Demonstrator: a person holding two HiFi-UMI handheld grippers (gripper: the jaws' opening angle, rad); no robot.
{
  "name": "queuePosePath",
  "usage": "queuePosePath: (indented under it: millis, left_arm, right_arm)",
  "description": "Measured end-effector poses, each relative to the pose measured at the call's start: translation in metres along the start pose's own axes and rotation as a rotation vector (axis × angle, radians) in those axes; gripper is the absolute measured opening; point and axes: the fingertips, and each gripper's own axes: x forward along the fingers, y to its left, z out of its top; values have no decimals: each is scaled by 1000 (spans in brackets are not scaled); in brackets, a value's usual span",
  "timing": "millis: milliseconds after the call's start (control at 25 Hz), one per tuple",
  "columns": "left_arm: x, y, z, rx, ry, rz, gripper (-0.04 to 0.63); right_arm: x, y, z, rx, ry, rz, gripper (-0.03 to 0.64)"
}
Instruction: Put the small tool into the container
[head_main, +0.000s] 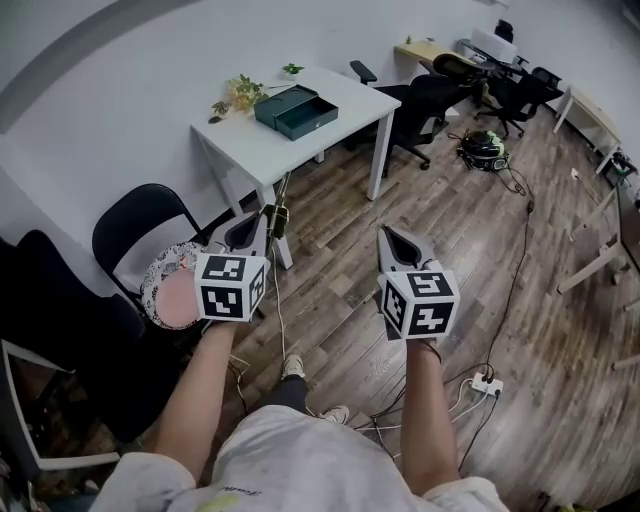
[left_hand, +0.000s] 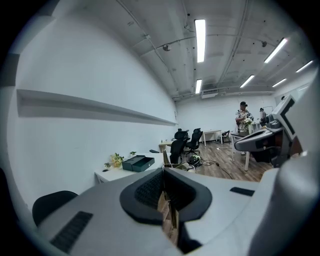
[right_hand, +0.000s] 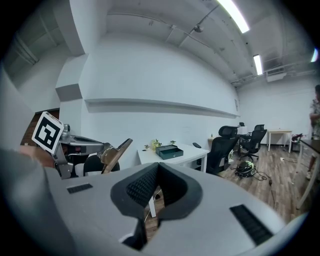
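The slim, brownish, stick-like small tool is clamped in the left gripper. The gripper's dark ribbed pads are pressed together on the tool's lower part, and most of its length sticks out past the tips. It is held in the air, well apart from the dark green, open, box-shaped container, which sits on the white rectangular table further up the room. The right gripper is level with the left one, with its jaws together and nothing between them.

The likeliest trouble is probably the grip itself. The pads catch only a short stretch of a thin, long tool, so a jolt on the way could twist it or let it slide out onto the wooden floor.

The long free end may also knock against the container's raised rim or lid instead of going inside, which could push the light box along the smooth tabletop.

The small potted plant with yellow flowers stands just beside the container at the wall end, so a reach from that side could sweep it over.

The way to the table has hazards of its own. A black folding chair stands near the left gripper, and black cables and a white power strip lie on the floor to the right.
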Motion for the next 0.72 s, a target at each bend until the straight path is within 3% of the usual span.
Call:
queuePosePath:
  millis: [320, 720]
  left_arm:
    - [43, 14, 3, -5, 4, -6, 3]
    - [147, 69, 9, -40, 11, -17, 3]
  right_arm:
    - [39, -14, -2, 4, 16, 5, 5]
    - [150, -38, 19, -23, 48, 8, 5]
